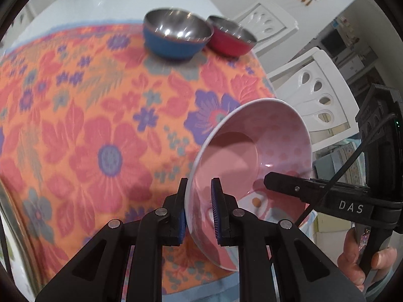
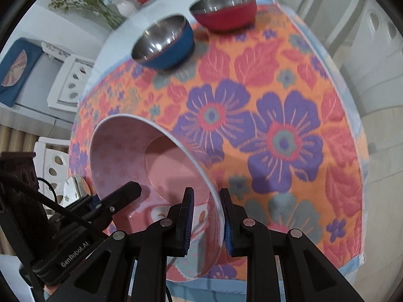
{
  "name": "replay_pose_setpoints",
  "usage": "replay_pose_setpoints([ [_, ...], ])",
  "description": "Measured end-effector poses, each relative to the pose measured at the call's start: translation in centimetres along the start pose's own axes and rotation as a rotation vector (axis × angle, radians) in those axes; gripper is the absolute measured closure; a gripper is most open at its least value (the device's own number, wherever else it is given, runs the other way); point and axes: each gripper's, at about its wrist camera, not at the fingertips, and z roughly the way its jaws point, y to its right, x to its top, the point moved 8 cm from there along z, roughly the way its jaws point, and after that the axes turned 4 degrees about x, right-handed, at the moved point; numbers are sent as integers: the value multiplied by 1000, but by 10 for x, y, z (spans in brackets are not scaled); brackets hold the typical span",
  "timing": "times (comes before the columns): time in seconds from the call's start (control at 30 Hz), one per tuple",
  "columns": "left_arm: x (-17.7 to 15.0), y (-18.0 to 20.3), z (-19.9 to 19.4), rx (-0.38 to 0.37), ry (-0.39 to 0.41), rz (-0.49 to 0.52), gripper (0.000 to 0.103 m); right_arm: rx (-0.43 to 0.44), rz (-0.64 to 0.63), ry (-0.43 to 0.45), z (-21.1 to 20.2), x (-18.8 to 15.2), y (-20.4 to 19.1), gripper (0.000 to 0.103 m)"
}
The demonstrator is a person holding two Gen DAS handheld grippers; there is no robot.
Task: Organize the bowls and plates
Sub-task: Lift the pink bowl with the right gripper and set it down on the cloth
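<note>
Plainly both tongs are clenched on one thing: the pink bowl (image 1: 254,156) hangs tilted in the air over the near edge of the table, not resting on the flowered cloth (image 1: 83,125). The left gripper (image 1: 200,211) pinches the bowl's rim on its own side, one blue pad inside and one outside. The right gripper (image 2: 206,216) does the same on the opposite rim, and a hand (image 1: 362,264) shows under its handle.

Going left to right along the far edge of the table, the blue bowl (image 1: 176,35) stands first, and the red bowl (image 1: 230,37) sits just beside it, both upright on the cloth.

The risk I see is in that two-point hold. Each pair of pads bites only a thin rim, so if one hand pulls away from the other or twists, the bowl could slip free. It would then drop onto the table edge or past it to the floor. Set down carelessly at the far edge, it could also knock the two steel-lined bowls.

Writing I can read: "DAS" on the right gripper's body, and "GenRobot.AI" on the left one's. Nothing legible on the bowls.
</note>
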Motion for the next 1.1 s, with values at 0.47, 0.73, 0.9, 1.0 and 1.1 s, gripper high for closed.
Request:
replay_pose_setpoints([
  [0.47,-3,-4,7,27,-17,18,90,-6,30,-17,3,-4,4,82],
  [0.73,6,-11,-4,35,16,17,88,12,35,33,-14,5,7,82],
  [0.9,15,-14,-18,31,56,19,88,19,21,62,-25,11,4,82],
  [1.0,21,-14,-26,31,77,20,88,33,14,80,-33,13,1,82],
  [1.1,27,-13,-32,25,103,27,88,53,-10,105,-41,15,-4,82],
])
